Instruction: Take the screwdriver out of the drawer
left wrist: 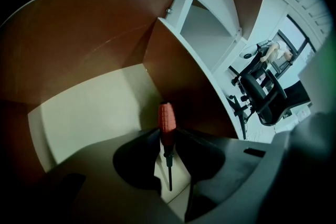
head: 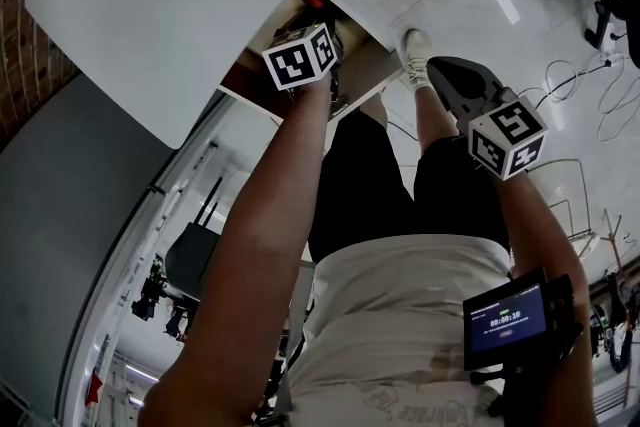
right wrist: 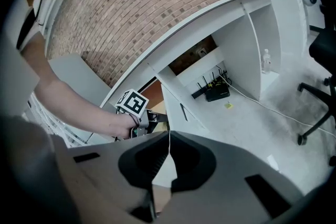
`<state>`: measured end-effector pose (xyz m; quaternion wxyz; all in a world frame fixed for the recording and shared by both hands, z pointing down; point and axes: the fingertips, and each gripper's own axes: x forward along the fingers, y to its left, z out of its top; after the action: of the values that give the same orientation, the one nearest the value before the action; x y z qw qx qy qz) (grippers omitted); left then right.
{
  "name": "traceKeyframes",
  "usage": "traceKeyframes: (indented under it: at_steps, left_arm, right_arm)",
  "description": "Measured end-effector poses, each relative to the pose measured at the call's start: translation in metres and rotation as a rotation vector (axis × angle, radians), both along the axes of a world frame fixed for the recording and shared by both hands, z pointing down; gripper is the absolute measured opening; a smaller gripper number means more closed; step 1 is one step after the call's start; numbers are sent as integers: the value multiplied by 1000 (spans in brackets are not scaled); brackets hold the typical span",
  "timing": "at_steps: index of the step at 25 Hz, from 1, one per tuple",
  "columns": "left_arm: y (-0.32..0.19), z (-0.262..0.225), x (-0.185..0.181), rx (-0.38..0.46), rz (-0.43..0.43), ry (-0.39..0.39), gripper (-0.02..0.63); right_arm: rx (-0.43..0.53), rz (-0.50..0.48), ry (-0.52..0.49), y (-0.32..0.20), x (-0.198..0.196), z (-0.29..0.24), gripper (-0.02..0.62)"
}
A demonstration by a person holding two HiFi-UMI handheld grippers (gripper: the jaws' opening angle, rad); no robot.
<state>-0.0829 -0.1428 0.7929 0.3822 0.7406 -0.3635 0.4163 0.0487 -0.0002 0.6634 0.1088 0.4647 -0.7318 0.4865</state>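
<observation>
**Jaws on the handle, lift-out to come**

Down into the open drawer we go. The left gripper has a jaw on each side of the screwdriver. They are clamped on the lower end of its red handle, with no gap showing on either flank. The tool sits inside the drawer, close along its right-hand wall. Its handle points toward the back corner and its dark shaft runs back between the jaws.

The right gripper is out of the play. Its jaws are shut tip to tip with nothing between them, and it hangs off to the side of the white desk.

This reads as the grasp step, with the extraction not yet done. The next move, I'd say, wants a firm hold and a clean rise up and back. The handle has to stay clear of that side wall and the drawer's front edge. A loose pinch on a round handle could let it swivel.
</observation>
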Motion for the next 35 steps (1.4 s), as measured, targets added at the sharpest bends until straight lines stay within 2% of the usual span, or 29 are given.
traceKeyframes:
  at_steps: [12, 22, 29, 35]
  left_arm:
    - [16, -25, -27, 31, -96, 30, 106]
    - [29, -46, -45, 64, -137, 68, 105]
    - [40, -101, -45, 90, -202, 73, 106]
    - [43, -125, -54, 115, -236, 100, 105]
  right_arm:
    - [20, -94, 2, -2, -13, -3, 23]
    - [40, -167, 5, -7, -25, -8, 23]
    - [65, -213, 1, -9, -14, -43, 23]
    - [67, -233, -1, -13, -22, -48, 23]
